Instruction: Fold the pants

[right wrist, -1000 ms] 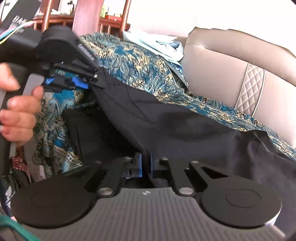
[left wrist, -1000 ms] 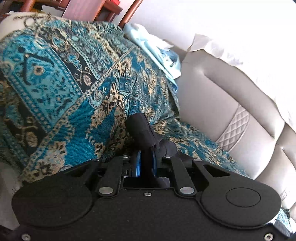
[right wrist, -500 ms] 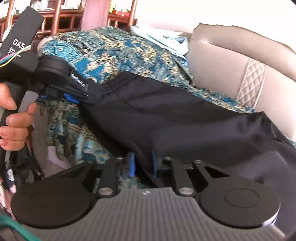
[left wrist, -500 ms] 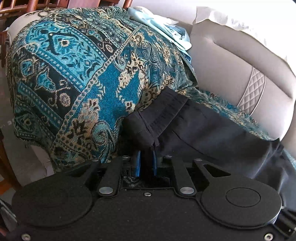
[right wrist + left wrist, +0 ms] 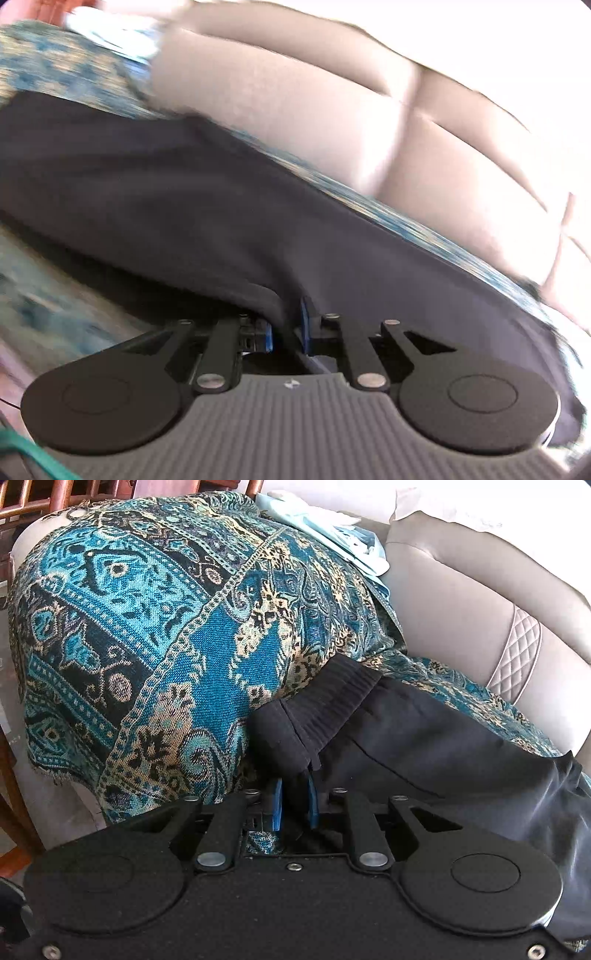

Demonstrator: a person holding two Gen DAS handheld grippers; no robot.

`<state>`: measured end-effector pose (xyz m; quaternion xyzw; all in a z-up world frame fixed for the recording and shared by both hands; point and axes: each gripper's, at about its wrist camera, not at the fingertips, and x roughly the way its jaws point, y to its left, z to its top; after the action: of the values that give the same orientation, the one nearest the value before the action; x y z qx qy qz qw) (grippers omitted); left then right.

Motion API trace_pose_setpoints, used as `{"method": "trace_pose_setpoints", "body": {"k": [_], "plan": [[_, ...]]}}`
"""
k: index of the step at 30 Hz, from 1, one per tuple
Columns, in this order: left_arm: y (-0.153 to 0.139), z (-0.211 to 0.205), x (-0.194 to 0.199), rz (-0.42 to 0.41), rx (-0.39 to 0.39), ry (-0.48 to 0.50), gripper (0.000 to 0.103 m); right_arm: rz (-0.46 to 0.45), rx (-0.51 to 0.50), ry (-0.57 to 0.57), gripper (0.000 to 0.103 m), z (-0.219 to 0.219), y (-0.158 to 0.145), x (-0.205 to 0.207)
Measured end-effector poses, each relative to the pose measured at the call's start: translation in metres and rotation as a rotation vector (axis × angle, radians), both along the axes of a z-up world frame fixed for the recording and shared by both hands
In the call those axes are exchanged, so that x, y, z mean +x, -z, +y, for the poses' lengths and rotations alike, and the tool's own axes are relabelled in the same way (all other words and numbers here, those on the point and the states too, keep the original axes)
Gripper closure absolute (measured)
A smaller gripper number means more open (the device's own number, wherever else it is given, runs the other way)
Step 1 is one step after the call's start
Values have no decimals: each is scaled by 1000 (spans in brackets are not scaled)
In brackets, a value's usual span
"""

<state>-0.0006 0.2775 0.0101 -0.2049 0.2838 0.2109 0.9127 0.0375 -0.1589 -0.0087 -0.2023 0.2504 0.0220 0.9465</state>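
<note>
1. Black pants [image 5: 424,738] lay along the sofa seat, on a teal patterned throw [image 5: 147,635] draped over the armrest and seat.
2. We saw the ribbed waistband [image 5: 332,698] bunched near the armrest, with the legs running away toward the right of the left wrist view.
3. Our left tool [image 5: 294,801] pinched a fold of the pants at the waistband end; its blue pads [image 5: 276,805] pressed on the cloth, and its jaws were easing apart slightly.
4. Our right tool [image 5: 286,328] had the pants' edge between its blue pads [image 5: 304,325]; its jaws were closing, and through the blur we could not tell whether they pressed the fabric.
5. Beige leather sofa cushions [image 5: 461,602] rose behind the throw, one with a quilted panel [image 5: 517,650].
6. Light blue clothes [image 5: 332,535] lay crumpled on top of the throw, against the backrest.
7. Brown wooden chair rails [image 5: 55,494] showed beyond the armrest.
</note>
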Motion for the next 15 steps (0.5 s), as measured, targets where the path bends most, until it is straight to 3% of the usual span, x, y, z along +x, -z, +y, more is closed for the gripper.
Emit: {"method": "trace_pose_setpoints", "body": {"k": [7, 10, 15], "plan": [[-1, 0, 3, 7, -13, -32, 87, 72, -49, 362, 62, -150, -3, 33], [-1, -2, 6, 15, -2, -43, 86, 79, -20, 496, 57, -205, -4, 44], [-1, -4, 13, 23, 20, -54, 85, 58, 64, 706, 39, -288, -4, 53]]}}
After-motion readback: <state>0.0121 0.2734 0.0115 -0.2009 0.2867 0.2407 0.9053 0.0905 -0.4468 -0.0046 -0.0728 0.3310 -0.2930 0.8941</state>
